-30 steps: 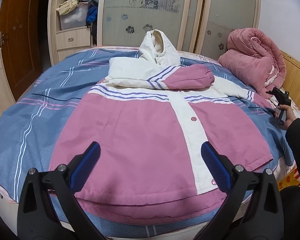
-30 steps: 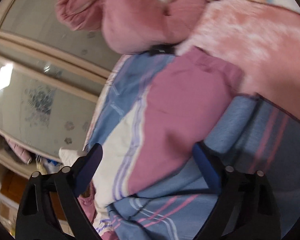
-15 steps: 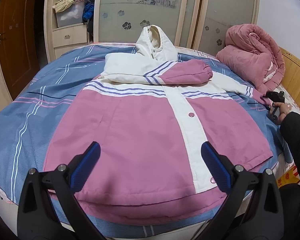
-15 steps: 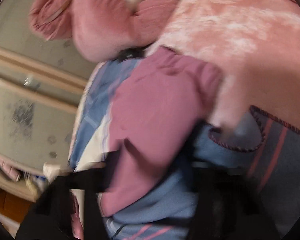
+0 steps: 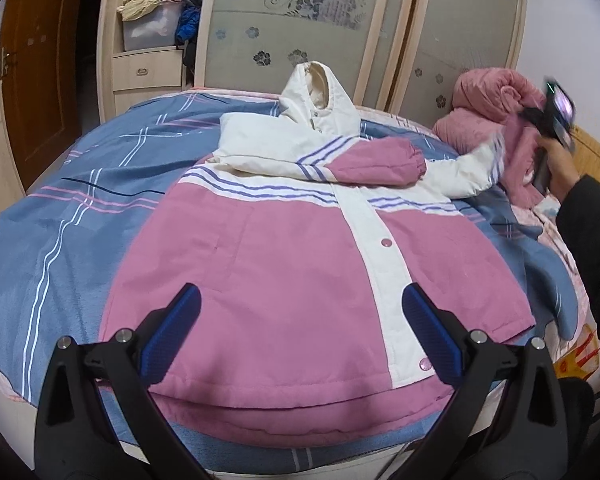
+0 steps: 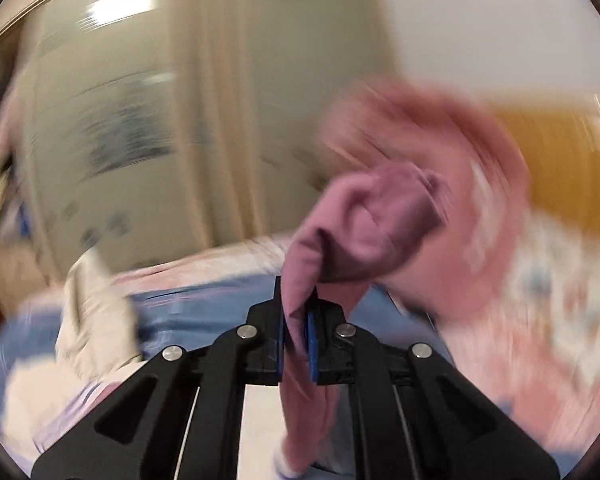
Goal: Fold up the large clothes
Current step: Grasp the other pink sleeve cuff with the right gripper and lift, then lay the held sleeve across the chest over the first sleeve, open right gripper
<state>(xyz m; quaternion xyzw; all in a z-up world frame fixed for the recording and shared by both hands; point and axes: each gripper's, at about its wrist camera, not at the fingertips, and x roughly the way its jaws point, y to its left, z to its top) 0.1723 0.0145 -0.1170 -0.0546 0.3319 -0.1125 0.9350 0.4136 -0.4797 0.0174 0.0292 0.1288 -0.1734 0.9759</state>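
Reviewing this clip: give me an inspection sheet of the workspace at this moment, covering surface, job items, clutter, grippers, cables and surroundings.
Surface: bed under a blue plaid sheet.
Job's things: pink-and-white hooded jacket lies front up, snaps closed; one sleeve folded across the chest, the other sleeve lifted off the bed by its pink cuff.
Clutter: rolled pink quilt at the bed's far side.
Grippers: left gripper open, above the jacket hem, holding nothing; right gripper shut on the cuff, view motion-blurred.
Cables: nothing seen.
Surroundings: wardrobe with frosted floral doors, open shelf of clothes, wooden door.
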